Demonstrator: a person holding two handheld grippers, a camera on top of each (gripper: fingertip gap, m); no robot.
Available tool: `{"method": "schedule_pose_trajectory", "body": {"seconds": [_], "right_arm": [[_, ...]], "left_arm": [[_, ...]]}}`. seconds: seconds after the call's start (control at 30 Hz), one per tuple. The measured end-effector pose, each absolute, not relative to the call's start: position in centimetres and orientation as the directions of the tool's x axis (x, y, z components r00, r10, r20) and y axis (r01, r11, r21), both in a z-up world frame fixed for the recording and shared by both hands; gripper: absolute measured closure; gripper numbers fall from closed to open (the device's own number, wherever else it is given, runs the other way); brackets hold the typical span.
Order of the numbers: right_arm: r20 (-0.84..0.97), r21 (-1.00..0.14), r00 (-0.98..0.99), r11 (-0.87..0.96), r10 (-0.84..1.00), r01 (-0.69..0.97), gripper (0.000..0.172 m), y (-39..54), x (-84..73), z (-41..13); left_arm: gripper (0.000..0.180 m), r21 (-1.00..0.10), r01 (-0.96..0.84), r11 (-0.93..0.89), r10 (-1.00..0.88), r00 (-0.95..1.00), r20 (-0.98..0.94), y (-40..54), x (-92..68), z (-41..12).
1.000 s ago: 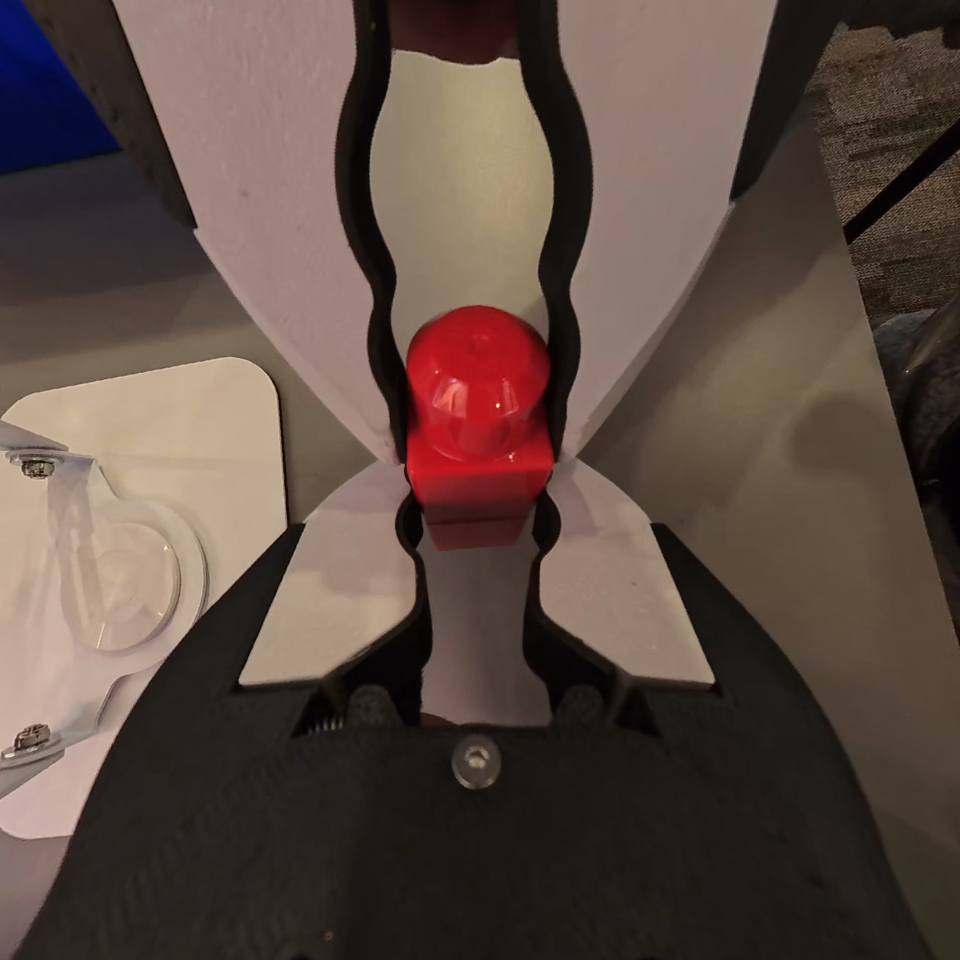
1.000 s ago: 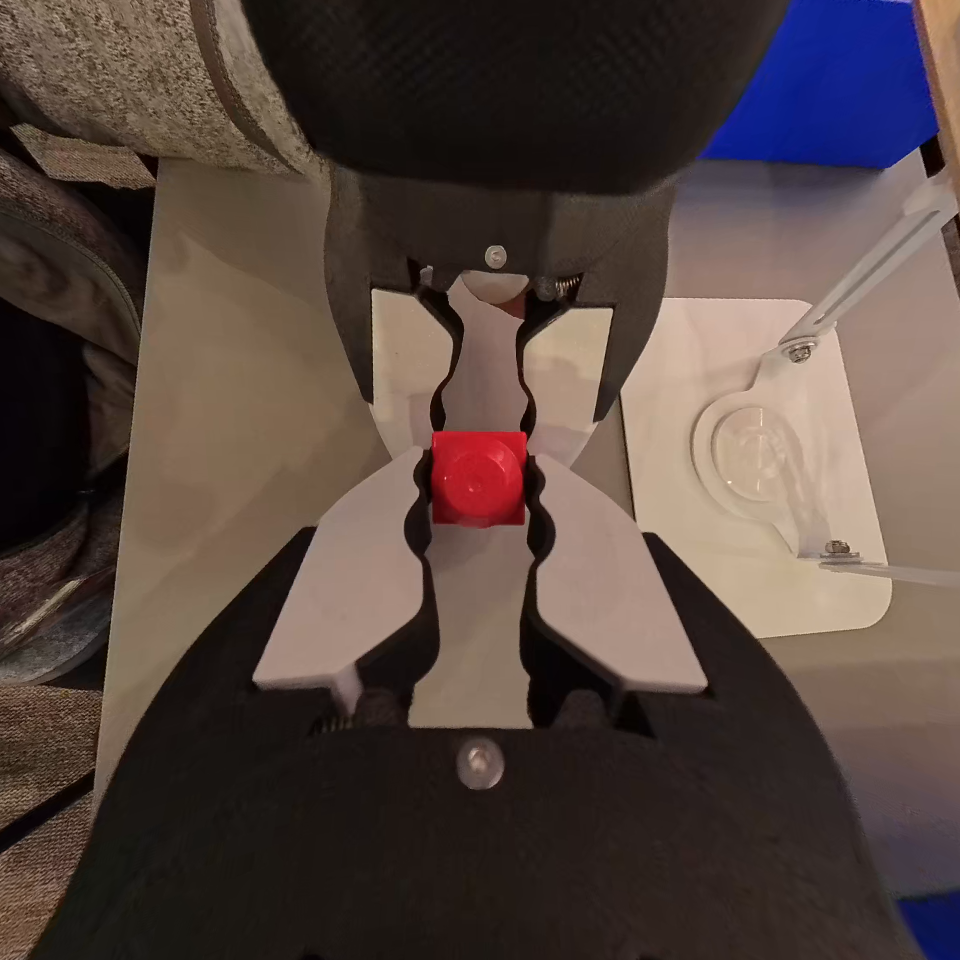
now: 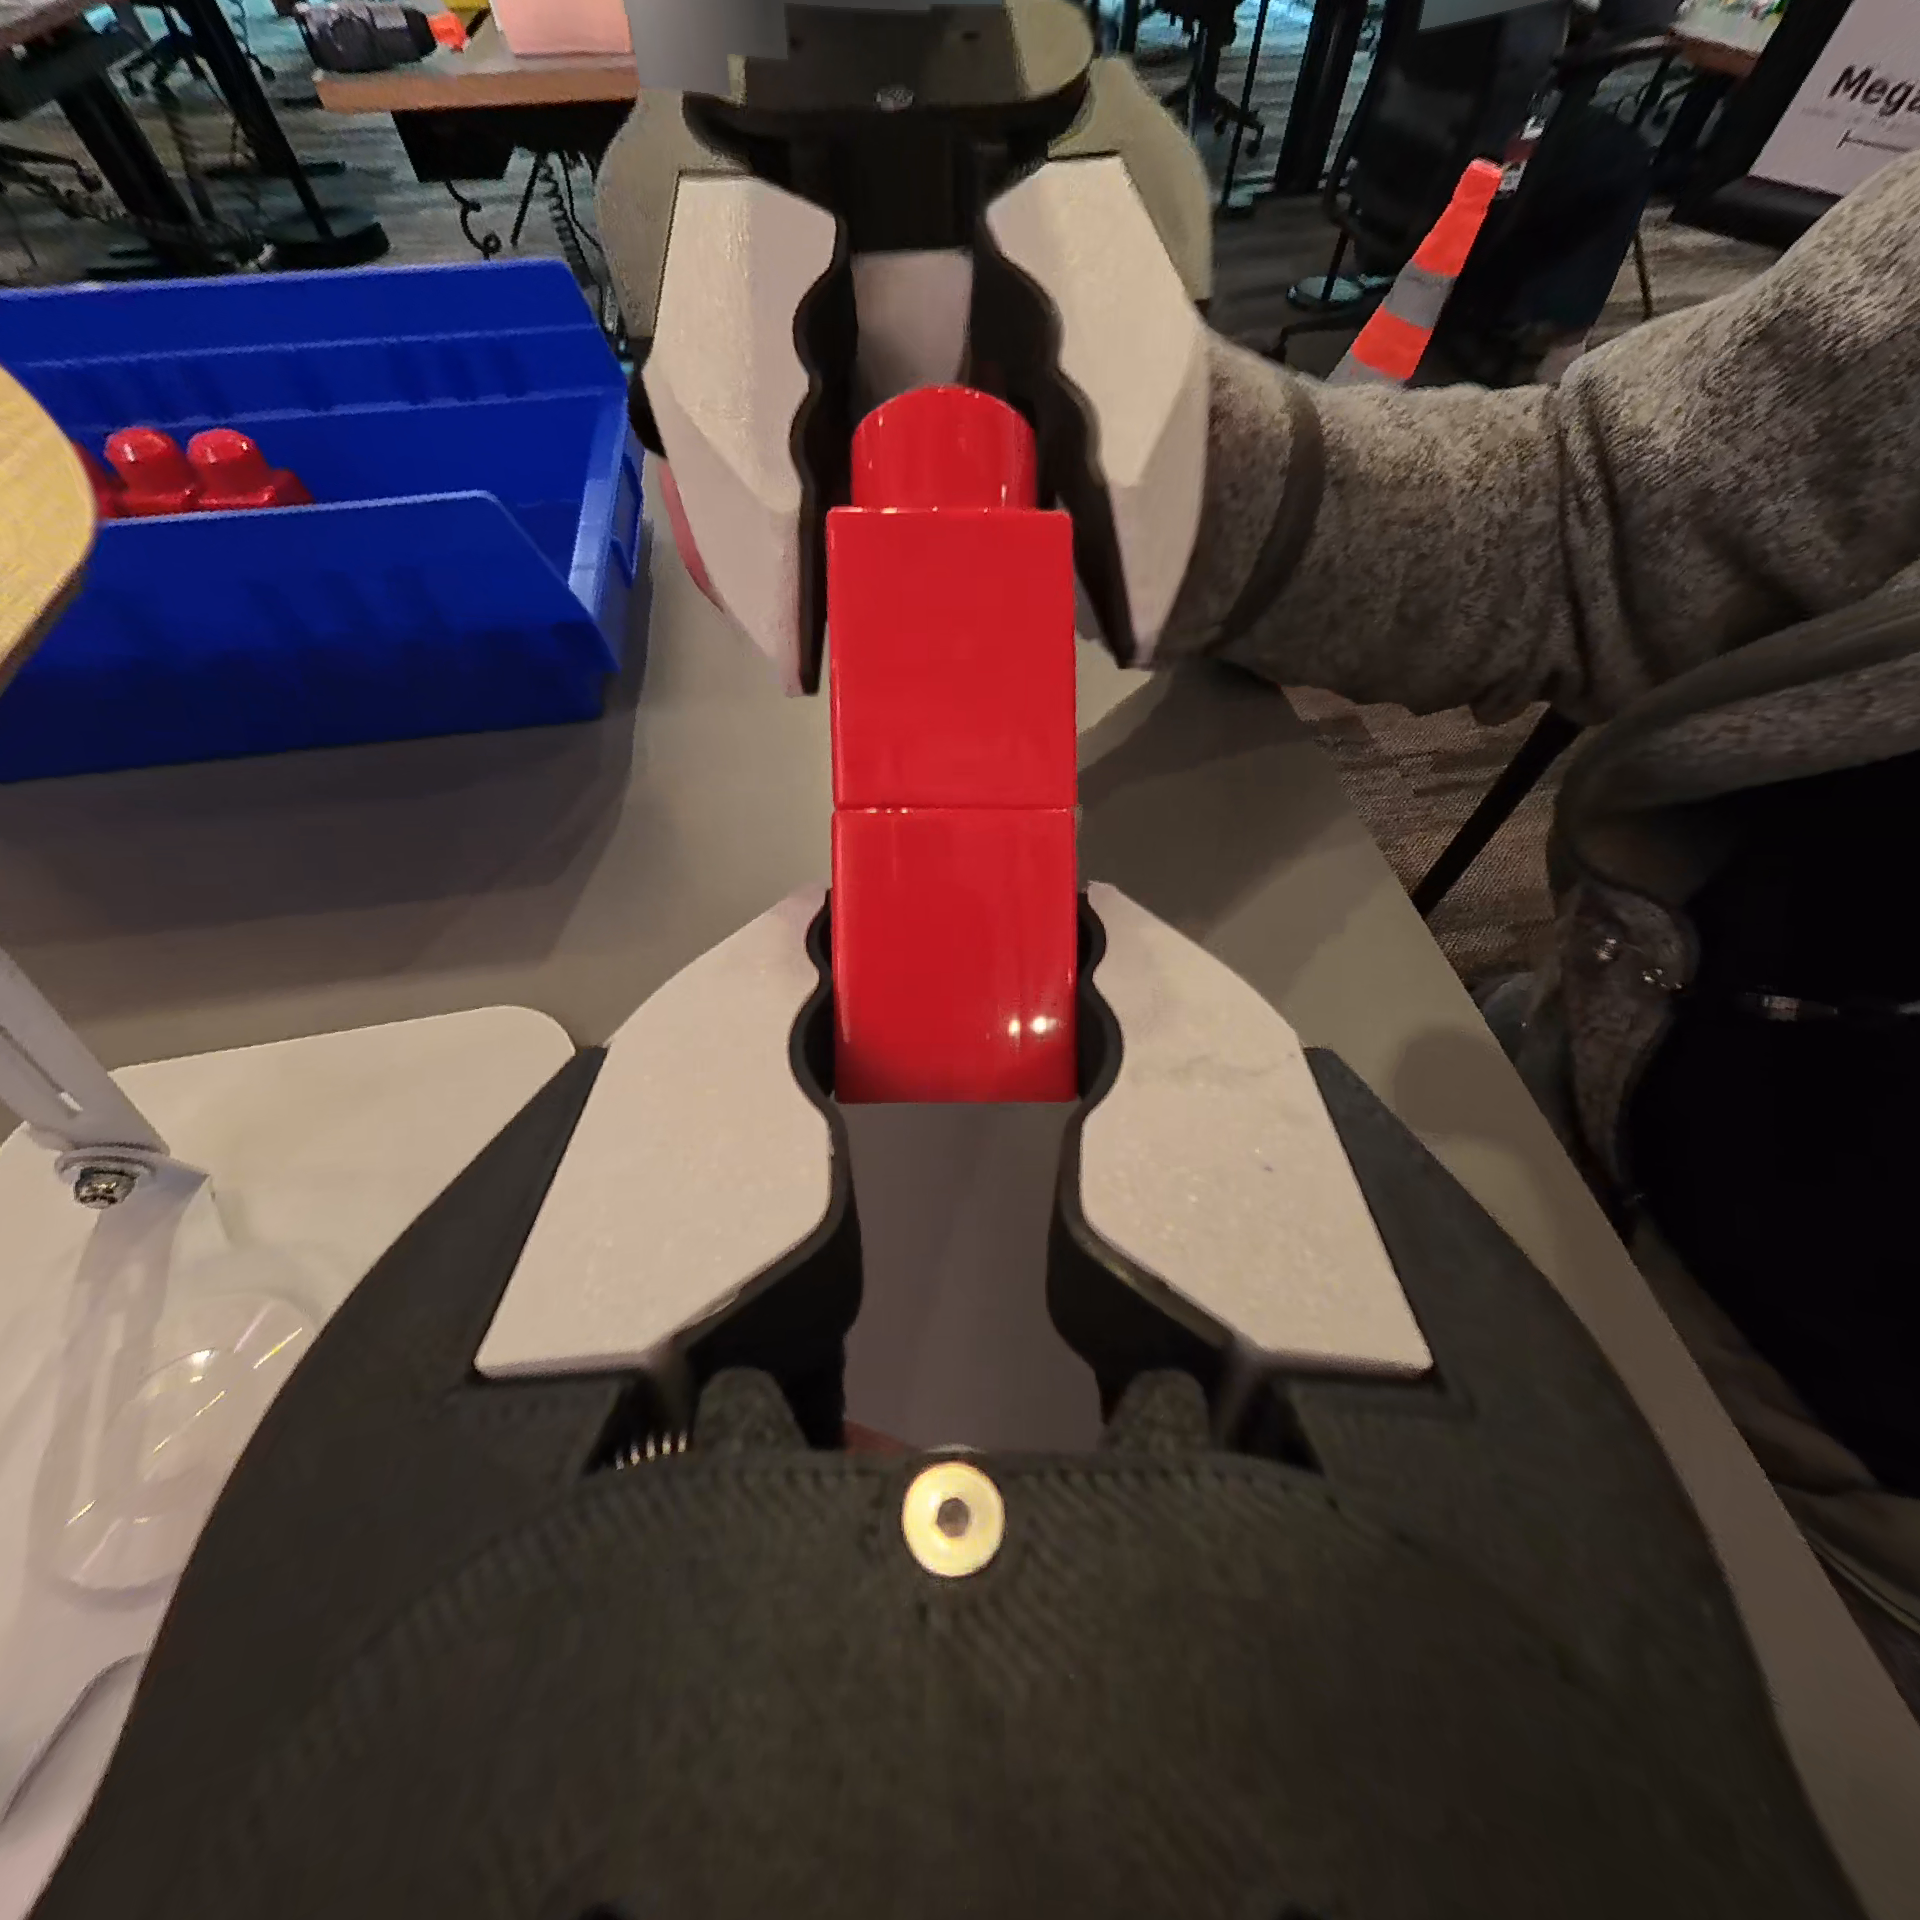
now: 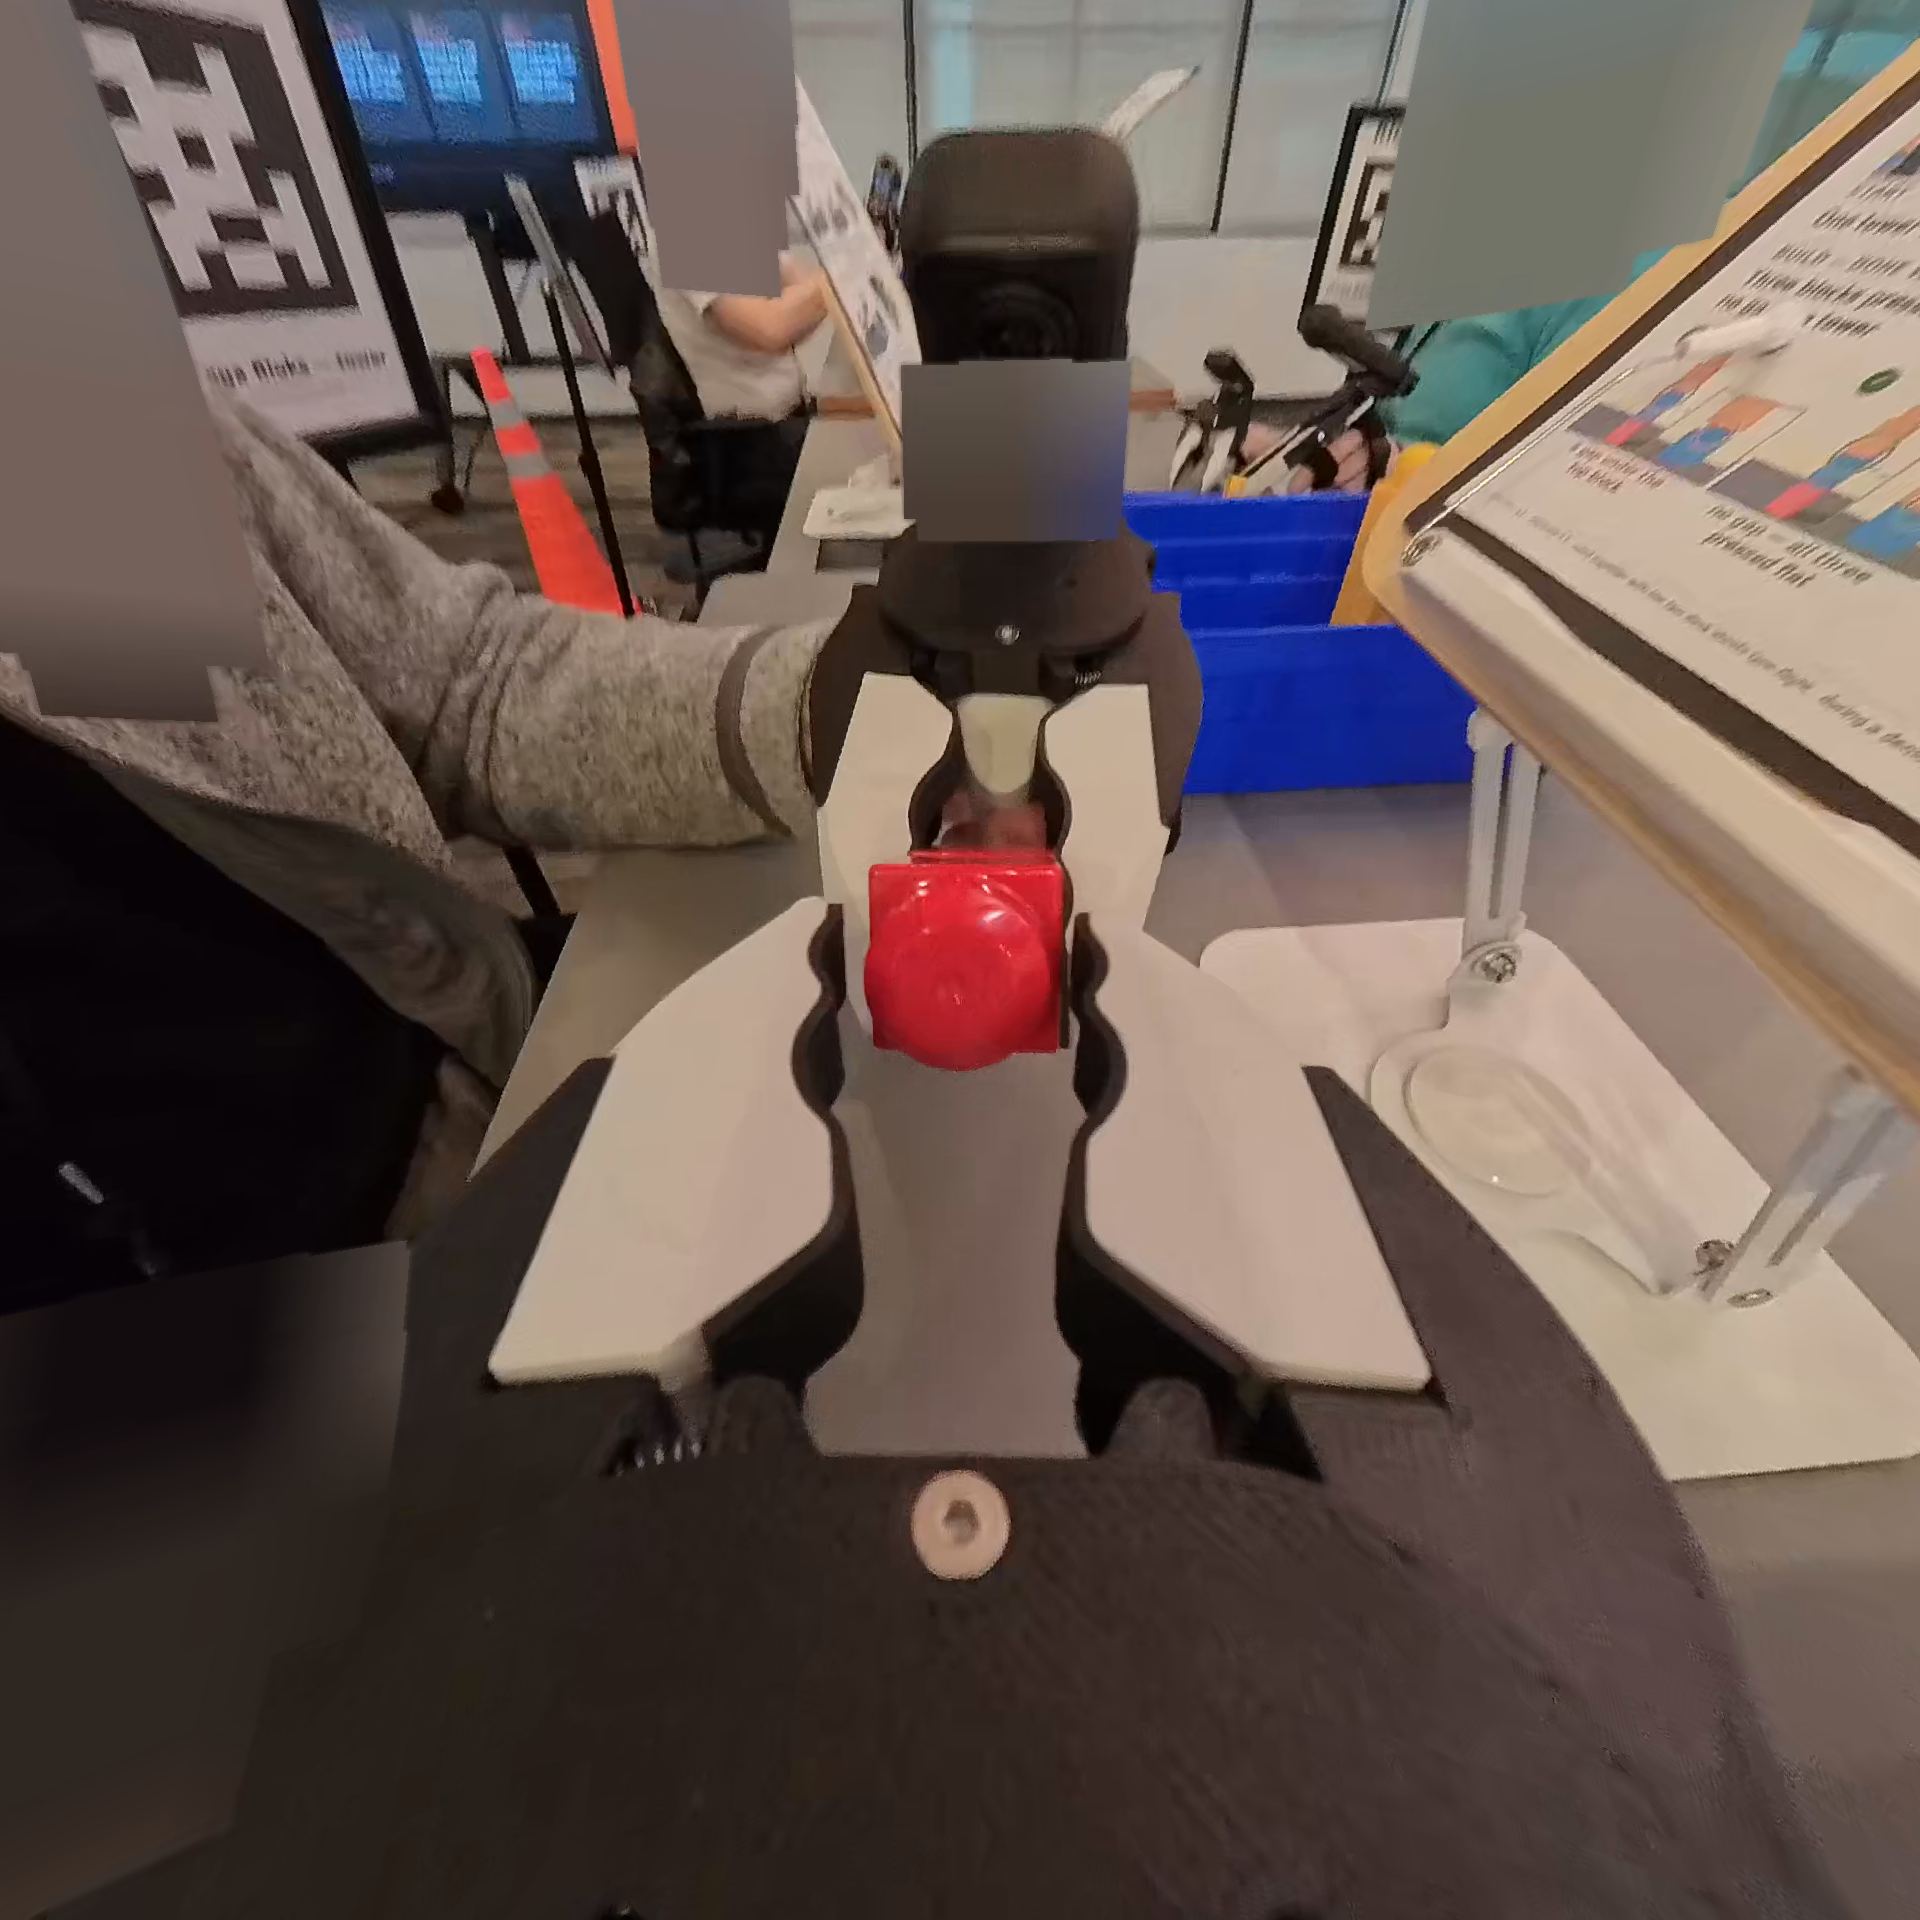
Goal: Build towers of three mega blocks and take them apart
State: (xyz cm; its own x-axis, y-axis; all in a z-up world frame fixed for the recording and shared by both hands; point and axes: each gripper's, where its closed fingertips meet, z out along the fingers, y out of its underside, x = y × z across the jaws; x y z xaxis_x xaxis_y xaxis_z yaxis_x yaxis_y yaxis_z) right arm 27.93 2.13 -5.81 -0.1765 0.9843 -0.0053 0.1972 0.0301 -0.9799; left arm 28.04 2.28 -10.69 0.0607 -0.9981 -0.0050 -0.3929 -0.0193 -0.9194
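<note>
I am seeing grey table [image 3: 436, 894] standing on patterned carpet [image 3: 1382, 748]. Orange cone [image 4: 545, 520] standing near black chair [image 4: 717, 457]. Wooden desks [image 3: 478, 88] sitting farther back. Pale windows [image 4: 1049, 62] glowing behind; lighting looking dim, warm.

- White sign [image 3: 1860, 94] with bold black lettering, cut off by the frame edge, at 1 o'clock in the left wrist view
- Instruction sheet [image 4: 1714, 416] on a tilted wooden board at 2 o'clock in the right wrist view, carrying printed lines and coloured diagrams
- Black-and-white patterned poster [image 4: 239, 187] at 10 o'clock, with one line of lettering beneath the pattern
- Blue-lit screens [image 4: 457, 73] at 11 o'clock, writing too blurred to make out
</note>
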Motion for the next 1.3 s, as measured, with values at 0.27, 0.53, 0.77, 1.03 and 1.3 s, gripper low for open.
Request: {"method": "schedule_pose_trajectory", "body": {"seconds": [0.27, 0.53, 0.77, 1.03, 1.3], "right_arm": [[0.073, -0.927, -0.164, 0.128, 0.984, 0.354, 0.135, 2.0, 26.9, -7.7], [0.107, -0.920, -0.165, 0.161, 0.980, 0.357, 0.135, 1.8, 27.1, -7.7], [0.125, -0.952, -0.062, 0.137, 0.990, 0.275, 0.135, 3.7, 31.0, -4.5], [0.094, -0.931, 0.358, -0.045, 0.929, 0.361, 0.136, 12.5, 37.3, -2.1], [0.054, -0.827, 0.793, -0.418, 0.607, 0.376, 0.135, 25.6, 48.3, -5.5]], "left_arm": [[0.140, -0.899, -0.437, -0.017, -0.998, 0.062, -0.011, 2.1, 28.4, -11.4], [0.140, -0.888, -0.459, 0.023, -0.997, 0.050, -0.051, 2.0, 28.4, -11.7], [0.140, -0.904, -0.428, -0.014, -0.992, 0.121, -0.042, 3.6, 26.4, -10.9], [0.140, -0.893, -0.449, -0.017, -0.991, 0.124, -0.043, 3.5, 26.9, -11.3], [0.140, -0.891, -0.453, -0.026, -0.985, 0.165, -0.055, 4.2, 26.7, -11.4]]}}
